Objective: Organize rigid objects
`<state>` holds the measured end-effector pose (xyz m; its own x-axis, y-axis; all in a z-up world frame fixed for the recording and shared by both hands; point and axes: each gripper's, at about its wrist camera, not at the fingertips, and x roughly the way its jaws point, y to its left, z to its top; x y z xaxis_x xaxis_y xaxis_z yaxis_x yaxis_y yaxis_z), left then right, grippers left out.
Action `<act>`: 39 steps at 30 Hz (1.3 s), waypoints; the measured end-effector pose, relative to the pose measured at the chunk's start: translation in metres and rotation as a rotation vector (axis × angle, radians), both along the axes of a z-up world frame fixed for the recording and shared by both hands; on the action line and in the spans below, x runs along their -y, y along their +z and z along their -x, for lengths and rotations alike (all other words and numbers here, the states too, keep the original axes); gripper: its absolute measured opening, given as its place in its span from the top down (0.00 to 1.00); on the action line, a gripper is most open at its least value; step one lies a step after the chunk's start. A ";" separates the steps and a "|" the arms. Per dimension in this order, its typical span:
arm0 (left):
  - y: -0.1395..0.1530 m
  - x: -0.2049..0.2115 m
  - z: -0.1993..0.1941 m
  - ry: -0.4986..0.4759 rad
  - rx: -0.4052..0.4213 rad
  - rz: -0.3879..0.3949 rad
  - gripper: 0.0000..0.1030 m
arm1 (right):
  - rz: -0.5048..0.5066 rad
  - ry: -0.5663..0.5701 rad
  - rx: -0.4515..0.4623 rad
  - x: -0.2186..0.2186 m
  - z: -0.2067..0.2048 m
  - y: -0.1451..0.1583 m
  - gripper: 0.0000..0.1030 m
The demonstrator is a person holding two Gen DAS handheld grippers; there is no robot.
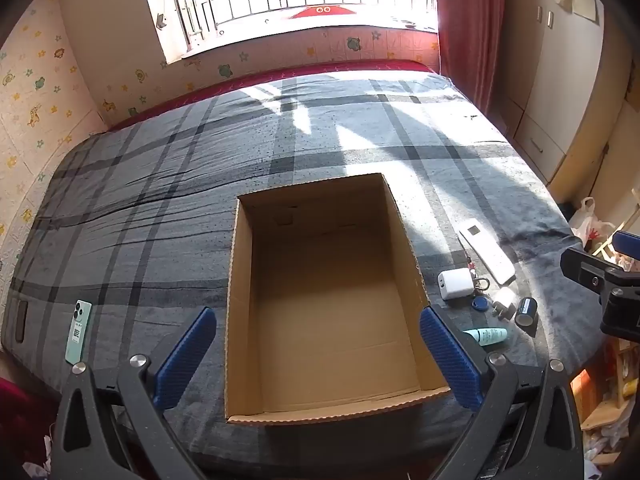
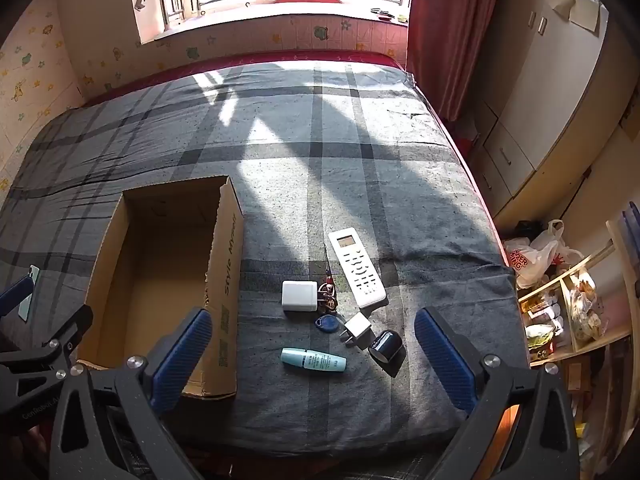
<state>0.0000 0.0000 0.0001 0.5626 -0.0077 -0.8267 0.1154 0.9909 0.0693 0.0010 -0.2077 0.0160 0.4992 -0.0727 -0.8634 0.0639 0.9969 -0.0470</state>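
Note:
An open, empty cardboard box [image 1: 408, 236] [image 2: 228, 264] lies on the plaid bed. Right of it lie a white remote [image 2: 357, 267] [image 1: 486, 250], a white charger block [image 2: 299, 296] [image 1: 455, 283], keys with a blue fob [image 2: 326, 325] [image 1: 479, 303], a small white plug [image 2: 357, 330], a dark cylinder [image 2: 385, 346] [image 1: 526, 311] and a teal tube [image 2: 313, 360] [image 1: 486, 336]. A green phone [image 1: 78, 332] lies left of the box. My left gripper [image 1: 318, 354] is open above the box's near end. My right gripper [image 2: 314, 354] is open above the tube.
The bed's right edge [image 2: 496, 240] drops to a floor with plastic bags [image 2: 536, 258] and wooden shelves [image 2: 568, 312]. A wardrobe [image 2: 532, 112] and a red curtain [image 2: 448, 32] stand at the right. A papered wall [image 1: 36, 92] bounds the left.

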 end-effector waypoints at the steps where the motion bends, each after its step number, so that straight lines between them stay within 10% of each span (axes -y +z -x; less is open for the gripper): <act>1: 0.000 0.000 0.000 0.001 0.000 0.004 0.00 | 0.001 0.000 0.003 0.000 0.000 0.000 0.00; 39: 0.010 -0.001 0.006 -0.002 0.028 0.000 0.00 | 0.003 -0.009 0.029 -0.006 0.008 0.011 0.00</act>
